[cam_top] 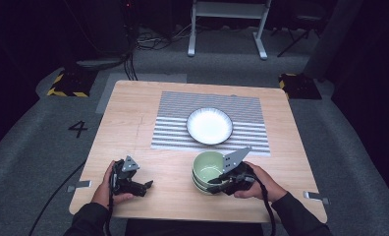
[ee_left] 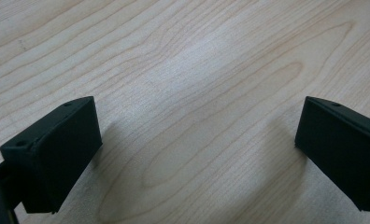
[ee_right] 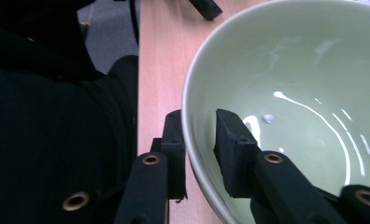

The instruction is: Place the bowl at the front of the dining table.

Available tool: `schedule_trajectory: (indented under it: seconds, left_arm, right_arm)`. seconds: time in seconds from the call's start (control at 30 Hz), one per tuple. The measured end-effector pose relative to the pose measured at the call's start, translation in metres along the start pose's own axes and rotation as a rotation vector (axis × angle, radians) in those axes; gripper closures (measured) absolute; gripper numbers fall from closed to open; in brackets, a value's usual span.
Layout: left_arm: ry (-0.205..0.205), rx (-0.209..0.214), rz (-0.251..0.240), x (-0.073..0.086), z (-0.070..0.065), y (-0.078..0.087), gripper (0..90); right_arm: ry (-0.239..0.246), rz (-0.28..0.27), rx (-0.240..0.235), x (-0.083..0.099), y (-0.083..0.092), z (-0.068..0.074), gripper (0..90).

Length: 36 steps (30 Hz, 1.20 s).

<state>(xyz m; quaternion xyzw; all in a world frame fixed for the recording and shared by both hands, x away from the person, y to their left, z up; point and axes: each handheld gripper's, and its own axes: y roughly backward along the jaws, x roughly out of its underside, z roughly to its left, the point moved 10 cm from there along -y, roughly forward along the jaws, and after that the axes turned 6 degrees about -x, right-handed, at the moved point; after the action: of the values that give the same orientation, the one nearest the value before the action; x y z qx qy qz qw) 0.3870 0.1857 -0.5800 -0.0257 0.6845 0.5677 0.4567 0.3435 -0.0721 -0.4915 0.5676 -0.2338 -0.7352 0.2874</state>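
Right claw (ee_right: 199, 140): near rim of top green bowl (cam_top: 209, 164) is straddled, barely pinched | left claw (cam_top: 144, 186): spread, parked on tabletop (cam_top: 133, 128), farther away.

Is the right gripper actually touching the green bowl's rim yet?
Touching. In the right gripper view, the right gripper straddles the green bowl rim, one jaw outside, one inside, both pads against the wall.
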Motion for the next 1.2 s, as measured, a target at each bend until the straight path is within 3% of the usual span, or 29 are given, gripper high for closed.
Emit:
schedule_trajectory:
  seconds: [0.27, 0.43, 0.93, 1.2]
  left_arm:
    - [0.0, 0.0, 0.0, 0.0, 0.0, 0.0, 0.4]
    - [0.0, 0.0, -0.001, 0.0, 0.0, 0.0, 0.4]
    - [0.0, 0.0, 0.0, 0.0, 0.0, 0.0, 0.4]
    - [0.0, -0.001, 0.0, 0.0, 0.0, 0.0, 0.4]
  right_arm:
    - [0.031, -0.005, 0.01, -0.005, 0.001, 0.002, 80.3]
    - [0.062, 0.009, 0.042, -0.007, 0.0, 0.003, 80.9]
    - [0.031, -0.011, 0.008, -0.009, 0.002, 0.002, 78.6]
    - [0.034, -0.005, 0.024, -0.011, 0.004, 0.002, 81.6]
